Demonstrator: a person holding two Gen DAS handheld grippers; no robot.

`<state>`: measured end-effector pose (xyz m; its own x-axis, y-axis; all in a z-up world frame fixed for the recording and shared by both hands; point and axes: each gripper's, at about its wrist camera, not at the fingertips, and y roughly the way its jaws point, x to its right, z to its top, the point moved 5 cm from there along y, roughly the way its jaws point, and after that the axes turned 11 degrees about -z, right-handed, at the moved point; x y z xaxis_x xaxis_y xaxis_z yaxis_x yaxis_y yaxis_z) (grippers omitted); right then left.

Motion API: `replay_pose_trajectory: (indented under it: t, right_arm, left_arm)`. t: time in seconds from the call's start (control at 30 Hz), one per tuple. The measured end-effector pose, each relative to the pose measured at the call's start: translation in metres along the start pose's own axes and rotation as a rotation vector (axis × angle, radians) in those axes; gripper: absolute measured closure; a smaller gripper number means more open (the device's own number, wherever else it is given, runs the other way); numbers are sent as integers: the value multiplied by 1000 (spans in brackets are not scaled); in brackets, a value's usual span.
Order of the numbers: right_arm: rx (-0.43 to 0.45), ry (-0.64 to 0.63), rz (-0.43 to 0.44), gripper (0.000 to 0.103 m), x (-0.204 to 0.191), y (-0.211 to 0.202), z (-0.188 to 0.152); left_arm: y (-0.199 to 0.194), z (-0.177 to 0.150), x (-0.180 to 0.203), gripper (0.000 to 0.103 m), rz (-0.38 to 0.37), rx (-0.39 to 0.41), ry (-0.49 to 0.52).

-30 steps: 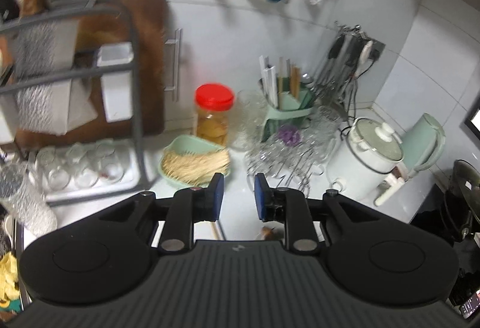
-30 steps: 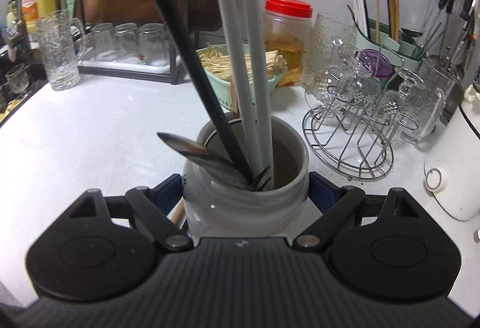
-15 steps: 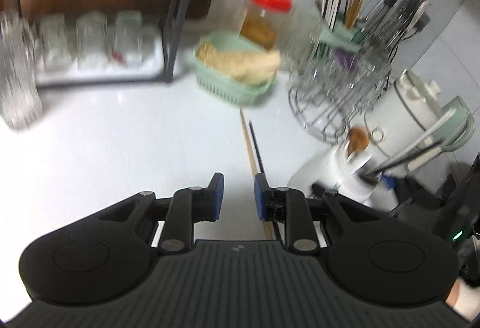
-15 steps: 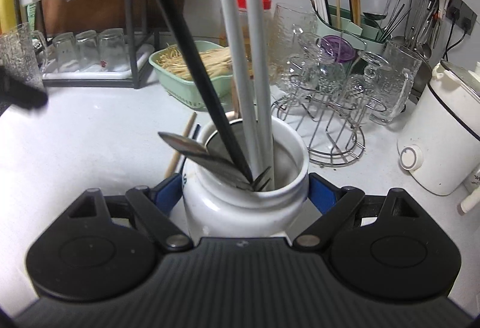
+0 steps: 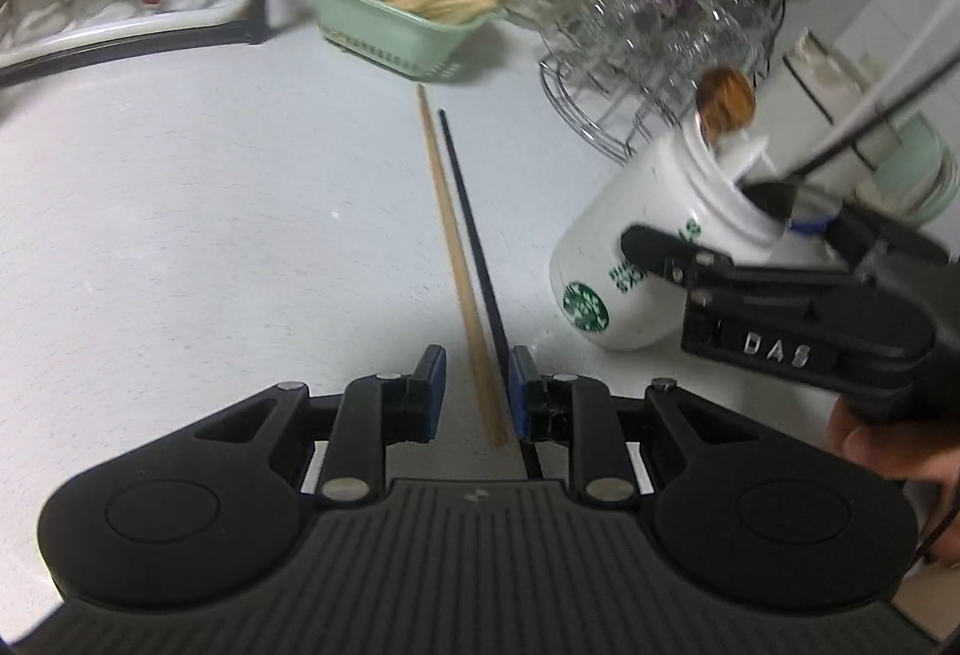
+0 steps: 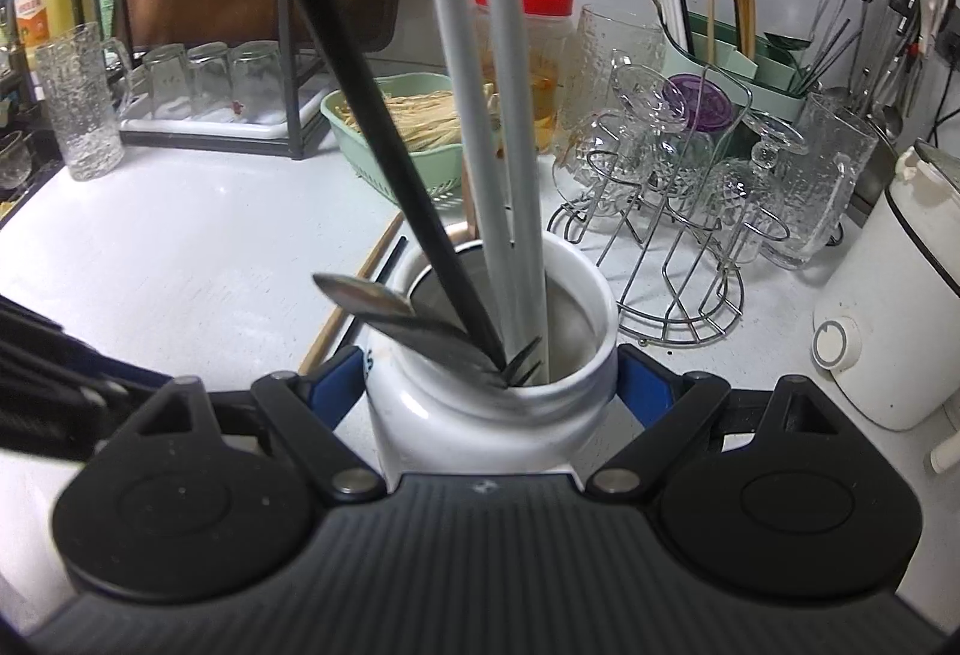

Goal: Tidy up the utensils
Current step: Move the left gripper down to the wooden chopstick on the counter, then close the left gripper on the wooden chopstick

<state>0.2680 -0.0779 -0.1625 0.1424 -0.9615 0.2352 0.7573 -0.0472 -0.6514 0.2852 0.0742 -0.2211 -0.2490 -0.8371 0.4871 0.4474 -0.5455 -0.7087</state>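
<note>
Left gripper [image 5: 474, 394] lower, astride chopsticks [image 5: 459, 259]

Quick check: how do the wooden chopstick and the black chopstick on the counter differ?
The wooden chopstick is tan and thicker; the black chopstick is dark and thinner. The wooden one's far tip lies nearer the green basket, and its near end shows between the left claw fingers; the black one's runs under the claw. Both lie flat, side by side.

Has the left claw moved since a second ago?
Yes. The left claw has dropped toward the counter; the green basket is now high in its view, and the two chopsticks lie between its pads.
</note>
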Motion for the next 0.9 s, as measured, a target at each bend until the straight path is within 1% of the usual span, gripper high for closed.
replay_pose_trajectory:
  t: [0.1,0.17,0.3,0.37,0.43,0.5,0.53,0.7,0.9]
  right_arm:
    - [1,-9,13,12,2,1,1]
    - [4,-13,20,12,4,2,1]
    - [8,-26,36,12,6,3,1]
    - [12,-33,42,12,7,2,0]
    - [14,-38,47,12,7,2,0]
    - [16,-43,51,12,8,2,0]
    - [16,-44,52,12,7,2,0]
    - [21,-53,45,12,6,2,0]
    - [9,-41,39,12,5,2,1]
  left_arm:
    - [14,-4,2,78,36,-20,39]
    - [24,-9,4,80,49,-42,87]
    - [33,-14,5,81,35,-44,98]
    - [35,-14,8,82,63,-52,129]
    - [35,-13,10,86,100,-75,148]
    - [34,-11,7,93,109,-86,119]
    - [33,-11,5,94,107,-83,103]
    - [26,-13,1,95,142,-83,109]
    - [5,-25,-14,96,144,-71,25]
